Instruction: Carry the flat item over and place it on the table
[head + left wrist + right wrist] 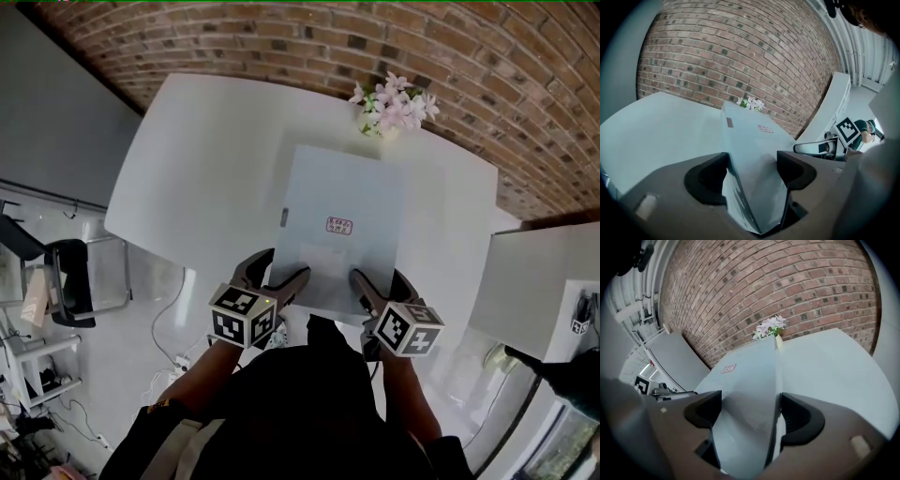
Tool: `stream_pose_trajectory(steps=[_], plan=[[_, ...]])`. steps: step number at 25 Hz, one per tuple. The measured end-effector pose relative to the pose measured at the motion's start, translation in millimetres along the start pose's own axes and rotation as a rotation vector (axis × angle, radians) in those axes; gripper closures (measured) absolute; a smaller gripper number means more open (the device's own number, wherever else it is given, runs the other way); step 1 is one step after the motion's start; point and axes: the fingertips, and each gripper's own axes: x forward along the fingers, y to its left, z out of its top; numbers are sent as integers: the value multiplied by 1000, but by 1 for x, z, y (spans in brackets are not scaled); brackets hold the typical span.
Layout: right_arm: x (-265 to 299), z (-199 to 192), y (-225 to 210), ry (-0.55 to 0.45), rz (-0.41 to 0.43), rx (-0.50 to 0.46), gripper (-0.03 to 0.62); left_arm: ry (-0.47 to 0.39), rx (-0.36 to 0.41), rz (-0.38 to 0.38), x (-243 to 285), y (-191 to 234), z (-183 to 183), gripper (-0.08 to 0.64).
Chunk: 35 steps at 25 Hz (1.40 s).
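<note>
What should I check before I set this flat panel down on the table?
1. Left gripper shut on the flat panel: ok.
2. Right gripper shut on the panel's near edge as well: ok.
3. Panel positioned over the table: ok.
4. Gap between the panel's far edge and the flowers: cannot tell. They look close in the head view.
5. Panel already resting on the tabletop: cannot tell.
</note>
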Motion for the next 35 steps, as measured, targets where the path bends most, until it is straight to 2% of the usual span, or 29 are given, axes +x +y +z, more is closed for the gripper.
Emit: stream_pose_trajectory(steps=[11,20,35], plan=[[37,-10,-13,78,-35,22,192,60,-50,-10,29,30,-16,216],[49,-23,-20,112,-48,59,192,107,-66,-29,38,39,-27,216],[61,-47,-35,168,-68,41,192,182,-34,-26,54,47,-54,218]])
